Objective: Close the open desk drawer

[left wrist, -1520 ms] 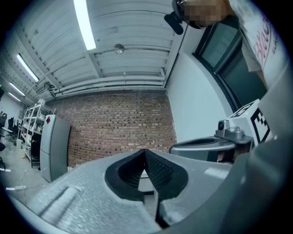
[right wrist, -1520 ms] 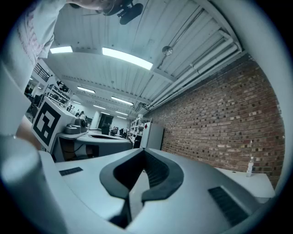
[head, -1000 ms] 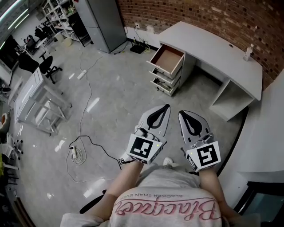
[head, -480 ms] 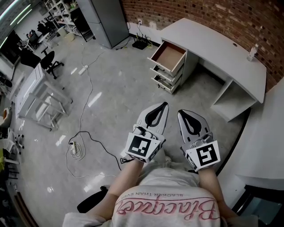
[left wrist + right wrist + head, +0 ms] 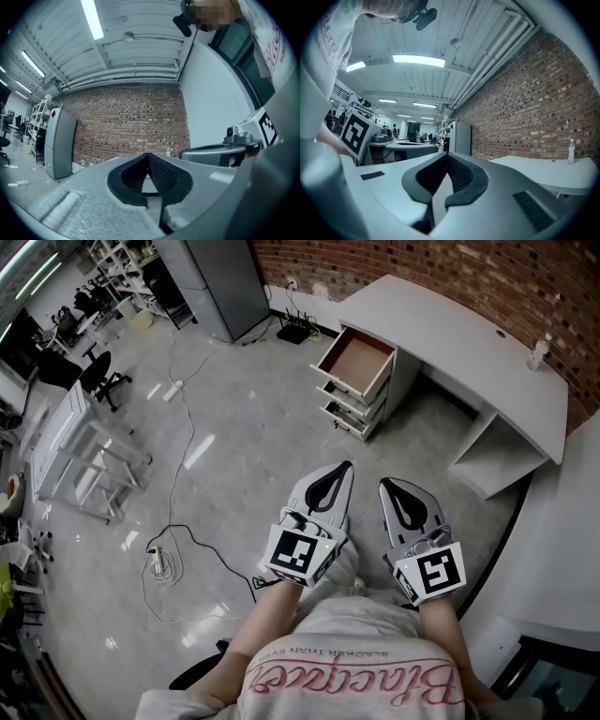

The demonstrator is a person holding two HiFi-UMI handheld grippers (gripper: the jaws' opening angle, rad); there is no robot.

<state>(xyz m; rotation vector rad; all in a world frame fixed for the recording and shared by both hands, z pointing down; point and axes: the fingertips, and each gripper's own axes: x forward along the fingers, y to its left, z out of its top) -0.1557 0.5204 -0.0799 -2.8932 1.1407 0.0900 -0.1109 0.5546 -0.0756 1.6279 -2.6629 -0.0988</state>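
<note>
Head view, top drawer jutting down-left from the desk, long axis likewise, left gripper and right gripper well short of it, both clenched empty.

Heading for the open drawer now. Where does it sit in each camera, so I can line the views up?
Head view: the open drawer is upper centre, top of three at the end of the desk nearer the grey cabinet.
Left gripper view: not in it.
Right gripper view: not in it; only the desk's top shows, lower right.
Shared landmark: the grey cabinet, at the top in the head view, far left in the left gripper view, centre in the right.
</note>
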